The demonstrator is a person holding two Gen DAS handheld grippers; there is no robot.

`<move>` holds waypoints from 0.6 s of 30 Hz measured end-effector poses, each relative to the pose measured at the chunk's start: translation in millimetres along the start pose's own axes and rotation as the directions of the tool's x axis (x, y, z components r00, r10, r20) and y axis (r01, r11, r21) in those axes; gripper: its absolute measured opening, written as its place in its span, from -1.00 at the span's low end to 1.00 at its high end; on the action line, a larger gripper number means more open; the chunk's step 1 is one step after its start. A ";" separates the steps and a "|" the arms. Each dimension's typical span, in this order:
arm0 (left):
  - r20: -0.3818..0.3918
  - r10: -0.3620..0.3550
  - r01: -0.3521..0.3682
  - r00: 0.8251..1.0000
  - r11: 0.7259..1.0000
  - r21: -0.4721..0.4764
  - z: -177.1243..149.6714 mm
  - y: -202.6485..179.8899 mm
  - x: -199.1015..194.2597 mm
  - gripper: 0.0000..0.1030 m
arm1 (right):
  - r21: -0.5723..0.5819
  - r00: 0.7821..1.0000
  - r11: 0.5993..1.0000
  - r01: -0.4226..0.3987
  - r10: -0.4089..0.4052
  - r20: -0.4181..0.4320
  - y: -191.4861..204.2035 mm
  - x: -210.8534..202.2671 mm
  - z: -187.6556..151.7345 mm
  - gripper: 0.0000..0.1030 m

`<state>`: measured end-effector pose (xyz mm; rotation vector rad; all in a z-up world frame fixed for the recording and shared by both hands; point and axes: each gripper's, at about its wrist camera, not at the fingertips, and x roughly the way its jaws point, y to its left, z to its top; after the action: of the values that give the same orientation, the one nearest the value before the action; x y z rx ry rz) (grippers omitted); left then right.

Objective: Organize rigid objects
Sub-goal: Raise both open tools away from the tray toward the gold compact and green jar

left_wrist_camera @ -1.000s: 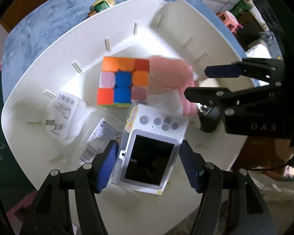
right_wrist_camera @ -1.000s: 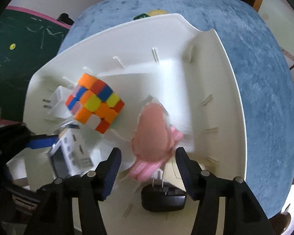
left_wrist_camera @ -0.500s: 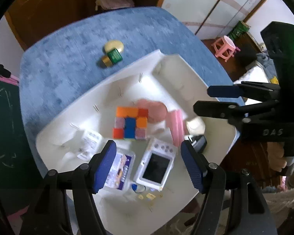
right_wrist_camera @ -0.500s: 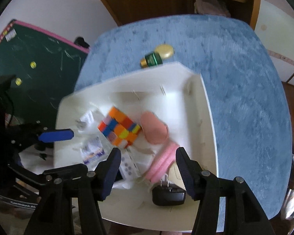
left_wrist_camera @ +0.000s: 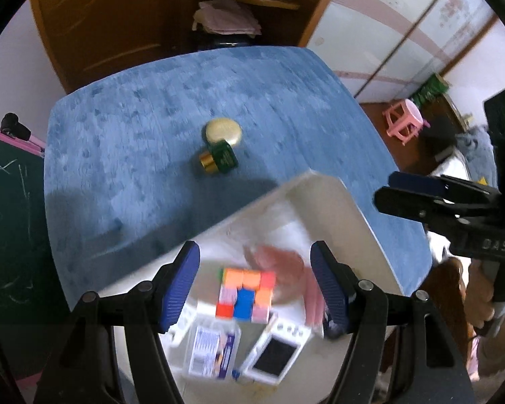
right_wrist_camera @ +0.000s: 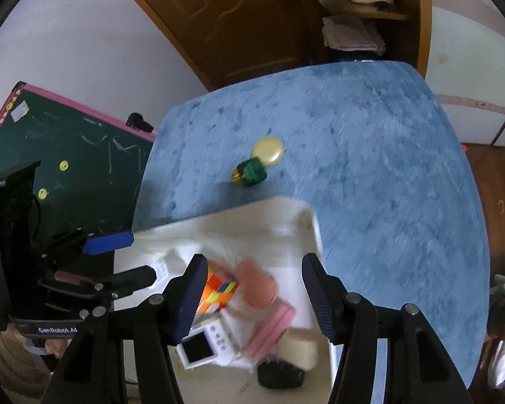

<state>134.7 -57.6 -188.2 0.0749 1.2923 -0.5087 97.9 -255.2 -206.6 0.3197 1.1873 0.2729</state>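
Low in both wrist views, the left gripper (left_wrist_camera: 255, 286) and right gripper (right_wrist_camera: 252, 294) stand spread, nothing between their pads. Beyond them the white tray (left_wrist_camera: 340, 202) holds the colour cube (left_wrist_camera: 245, 294), pink items and a small white device (left_wrist_camera: 274, 357). Upper centre, on the blue tabletop (right_wrist_camera: 387, 155), lie 2 things touching: a green bottle (right_wrist_camera: 250, 171) and a yellow disc (right_wrist_camera: 268, 150).
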 end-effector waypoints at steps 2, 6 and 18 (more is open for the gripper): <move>-0.007 -0.010 0.010 1.000 0.999 -0.036 11.6 2.5 10.4 0.39 | 0.010 1.000 1.000 -0.002 0.002 -0.002 -7.5 2.0 14.0 0.14; -0.045 -0.023 0.018 0.999 0.993 -0.121 32.5 8.6 39.2 0.39 | 0.033 1.000 0.999 -0.008 0.009 -0.009 -22.6 9.0 43.4 0.14; -0.103 -0.081 0.038 0.991 0.930 -0.366 63.6 35.9 111.3 0.39 | 0.040 0.997 0.999 -0.025 0.028 -0.074 -55.0 65.4 125.4 0.14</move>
<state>226.4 -82.3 -281.5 -0.2489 1.4883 -0.3123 240.4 -294.2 -241.4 0.3624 1.2634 0.2864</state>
